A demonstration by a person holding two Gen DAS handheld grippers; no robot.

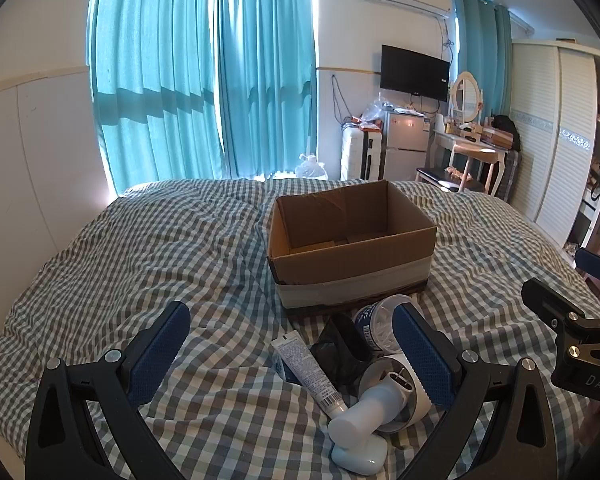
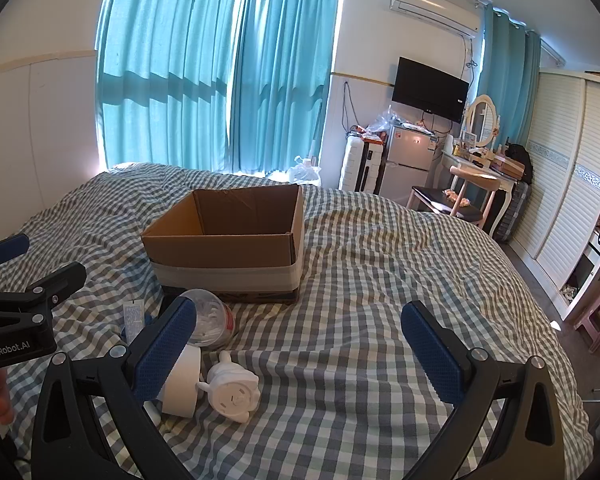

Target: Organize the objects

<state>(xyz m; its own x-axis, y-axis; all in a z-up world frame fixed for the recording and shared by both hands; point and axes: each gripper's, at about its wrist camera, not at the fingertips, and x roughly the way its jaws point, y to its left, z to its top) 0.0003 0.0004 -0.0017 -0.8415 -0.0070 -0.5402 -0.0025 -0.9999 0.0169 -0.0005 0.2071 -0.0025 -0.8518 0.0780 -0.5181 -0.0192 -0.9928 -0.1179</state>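
The bed (image 1: 148, 248), covered in a grey and white checked quilt, fills the lower half of both views and carries everything. The cardboard box (image 1: 352, 248) is seen at centre frame in the left wrist view and left of centre in the right wrist view; it stands open-topped with a pale tape band round its base, and no objects can be made out inside it. Sorting is therefore judged to be at its start, with a first pick not yet made.

A cluster of small things lies just in front of the box, low and right of centre in the left wrist view. A clear tub with a printed label (image 1: 374, 322) is nearest the box; beside it a dark pouch (image 1: 340, 344) is seen, then a white tube (image 1: 306, 372) lying flat, then a white roll (image 1: 396, 392) and a white bottle-like piece (image 1: 360, 412), touching one another. A white toy-shaped item (image 2: 232, 390) is shown lower left in the right wrist view.

The left hand-held gripper (image 1: 292, 344) is spread wide and holds nothing; its right finger overlaps the tub and roll. The right hand-held gripper (image 2: 300, 340) is likewise wide open and empty, over bare quilt.

The next move is judged to call for one item to be singled out, straddled squarely and closed upon, since the pile is tightly packed and neighbours could be dragged.
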